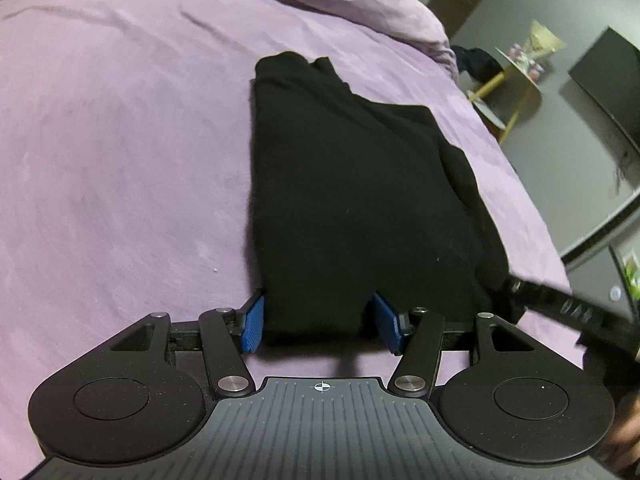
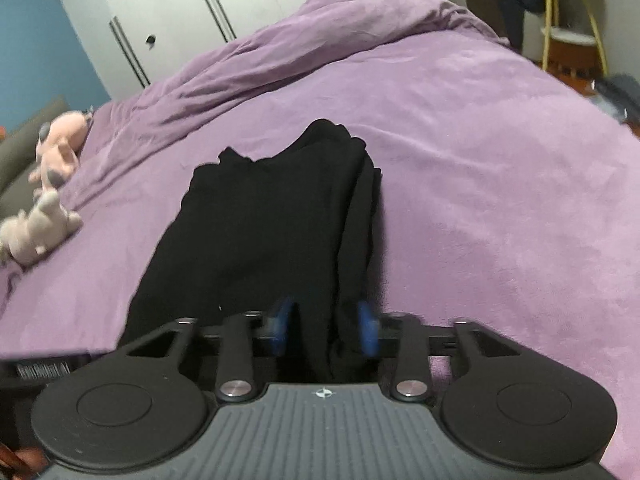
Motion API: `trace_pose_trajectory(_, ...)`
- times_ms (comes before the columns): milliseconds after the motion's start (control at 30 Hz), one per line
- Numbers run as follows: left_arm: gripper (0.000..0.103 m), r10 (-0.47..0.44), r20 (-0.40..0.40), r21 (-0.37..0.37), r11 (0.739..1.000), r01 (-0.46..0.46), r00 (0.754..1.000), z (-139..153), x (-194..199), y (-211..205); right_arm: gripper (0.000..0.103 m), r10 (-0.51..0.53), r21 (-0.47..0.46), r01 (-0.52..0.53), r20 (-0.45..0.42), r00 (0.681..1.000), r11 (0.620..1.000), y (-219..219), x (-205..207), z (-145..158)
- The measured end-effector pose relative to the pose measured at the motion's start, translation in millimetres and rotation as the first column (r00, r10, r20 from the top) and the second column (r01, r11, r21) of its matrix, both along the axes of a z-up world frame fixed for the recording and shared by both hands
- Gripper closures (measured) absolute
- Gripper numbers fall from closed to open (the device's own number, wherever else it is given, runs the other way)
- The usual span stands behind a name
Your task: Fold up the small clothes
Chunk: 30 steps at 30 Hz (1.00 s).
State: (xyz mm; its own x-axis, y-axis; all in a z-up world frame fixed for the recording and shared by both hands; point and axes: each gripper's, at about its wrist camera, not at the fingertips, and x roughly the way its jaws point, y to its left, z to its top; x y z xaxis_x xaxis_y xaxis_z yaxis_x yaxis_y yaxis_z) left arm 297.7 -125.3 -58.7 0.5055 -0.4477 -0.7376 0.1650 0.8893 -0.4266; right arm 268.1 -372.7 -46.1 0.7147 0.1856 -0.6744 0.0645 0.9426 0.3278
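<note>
Item: my left gripper (image 1: 320, 322). Blue-padded fingers (image 1: 253, 323) stand apart, with the near edge of the black garment (image 1: 352, 200) lying in the gap between them. The pads flank the cloth on both sides; I cannot tell whether they press it or merely bracket it.

Item: my right gripper (image 2: 325, 330). Its blue pads (image 2: 368, 330) are blurred, set somewhat closer together, with a bunched fold of the same black garment (image 2: 272, 220) between them. Whether this is a firm pinch I cannot tell either. In the left wrist view, part of this gripper shows as a dark bar (image 1: 560, 304) at the garment's near right corner.

Item: black garment. Folded into a long narrow shape, running away from both grippers across the purple bedspread (image 1: 120, 140). Its left edge is straight in the left wrist view; its right side is stepped and layered, and the far end is rumpled.

Item: purple bedspread (image 2: 480, 160). Plush, covers the whole bed, heaped into folds at the far end.

Item: two plush toys (image 2: 56, 152), pink and pale, at the bed's left edge in the right wrist view, well apart from the garment.

Item: white wardrobe doors (image 2: 180, 20) behind the bed.

Item: yellow-legged side table (image 1: 516, 80), beyond the bed's far right corner, holding small objects too blurred to name.
</note>
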Motion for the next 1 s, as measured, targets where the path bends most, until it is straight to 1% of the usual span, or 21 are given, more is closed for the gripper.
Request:
trace_pose_trajectory(33, 0.042, 0.008, -0.007, -0.008, 1.000, -0.008, 1.000, 1, 1, 1, 0.087, 0.003, 0.031, -0.003, 0.008, 1.000, 1.000, -2, -1, 3)
trace_pose_trajectory(100, 0.044, 0.018, -0.017, -0.025, 1.000, -0.018, 1.000, 4, 2, 3, 0.088, -0.020, 0.238, 0.015, 0.020, 1.000, 0.971, -23, 1, 2)
trace_pose_trajectory(133, 0.044, 0.026, -0.022, -0.039, 0.999, -0.027, 0.999, 4, 3, 6, 0.088, -0.049, 0.376, 0.039, 0.019, 0.999, 0.926, -38, -1, -3)
trace_pose_trajectory(167, 0.044, 0.037, -0.027, -0.052, 0.998, -0.038, 0.999, 5, 4, 9, 0.088, -0.078, 0.514, 0.061, 0.012, 0.997, 0.855, -55, -2, -12)
trace_pose_trajectory(200, 0.044, 0.049, -0.031, -0.058, 0.997, -0.051, 0.998, 5, 5, 11, 0.089, -0.097, 0.611, 0.081, -0.007, 0.995, 0.788, -68, -4, -23)
trace_pose_trajectory(233, 0.044, 0.061, -0.033, -0.060, 0.996, -0.063, 0.998, 5, 6, 12, 0.089, -0.099, 0.668, 0.098, -0.037, 0.994, 0.738, -77, -4, -36)
trace_pose_trajectory(267, 0.044, 0.068, -0.033, -0.060, 0.996, -0.070, 0.997, 5, 7, 13, 0.089, -0.103, 0.659, 0.130, -0.079, 0.992, 0.741, -82, -3, -45)
trace_pose_trajectory(300, 0.044, 0.072, -0.034, -0.058, 0.996, -0.074, 0.997, 4, 8, 13, 0.089, -0.119, 0.574, 0.169, -0.124, 0.985, 0.801, -83, -3, -50)
trace_pose_trajectory(333, 0.044, 0.074, -0.038, -0.056, 0.995, -0.077, 0.996, 4, 10, 13, 0.089, -0.113, 0.482, 0.163, -0.131, 0.985, 0.861, -80, -3, -52)
trace_pose_trajectory(433, 0.044, 0.073, -0.029, -0.059, 0.995, -0.075, 0.997, 4, 15, 16, 0.083, -0.066, 0.356, 0.093, -0.090, 0.994, 0.930, -74, -1, -37)
trace_pose_trajectory(467, 0.044, 0.075, -0.021, -0.054, 0.996, -0.076, 0.997, 5, 18, 18, 0.075, -0.065, 0.306, 0.083, -0.067, 0.996, 0.949, -73, 1, -30)
trace_pose_trajectory(500, 0.044, 0.082, -0.013, -0.049, 0.995, -0.082, 0.997, 5, 20, 21, 0.062, -0.082, 0.269, 0.092, -0.049, 0.995, 0.959, -75, 4, -25)
trace_pose_trajectory(533, 0.044, 0.091, -0.009, -0.050, 0.995, -0.091, 0.996, 6, 24, 24, 0.056, -0.100, 0.259, 0.109, -0.048, 0.994, 0.960, -79, 9, -23)
trace_pose_trajectory(600, 0.041, 0.101, -0.015, -0.096, 0.990, -0.102, 0.995, 4, 34, 29, 0.043, -0.090, 0.365, 0.105, -0.058, 0.994, 0.925, -92, 24, -30)
trace_pose_trajectory(667, 0.041, 0.080, -0.043, -0.163, 0.983, -0.086, 0.996, -3, 49, 30, 0.042, -0.063, 0.532, 0.096, -0.081, 0.995, 0.841, -105, 43, -46)
trace_pose_trajectory(733, 0.041, 0.085, -0.098, -0.189, 0.977, -0.103, 0.992, -14, 64, 27, 0.043, -0.043, 0.577, 0.089, -0.092, 0.995, 0.812, -108, 57, -55)
trace_pose_trajectory(833, 0.040, 0.092, -0.140, -0.252, 0.960, -0.125, 0.986, -28, 78, 24, 0.050, 0.005, 0.541, 0.041, -0.084, 0.996, 0.840, -93, 73, -56)
trace_pose_trajectory(900, 0.040, 0.102, -0.150, -0.275, 0.951, -0.140, 0.983, -32, 84, 22, 0.071, 0.025, 0.496, 0.027, -0.098, 0.995, 0.868, -82, 80, -56)
trace_pose_trajectory(933, 0.040, 0.105, -0.157, -0.280, 0.949, -0.146, 0.982, -33, 87, 21, 0.073, 0.024, 0.483, 0.027, -0.099, 0.995, 0.875, -78, 79, -54)
trace_pose_trajectory(967, 0.043, 0.105, -0.167, -0.276, 0.950, -0.149, 0.980, -33, 89, 19, 0.077, 0.017, 0.469, 0.030, -0.096, 0.995, 0.882, -74, 79, -52)
trace_pose_trajectory(1000, 0.057, 0.102, -0.178, -0.260, 0.954, -0.147, 0.979, -32, 92, 16, 0.080, 0.004, 0.452, 0.041, -0.098, 0.995, 0.891, -69, 80, -50)
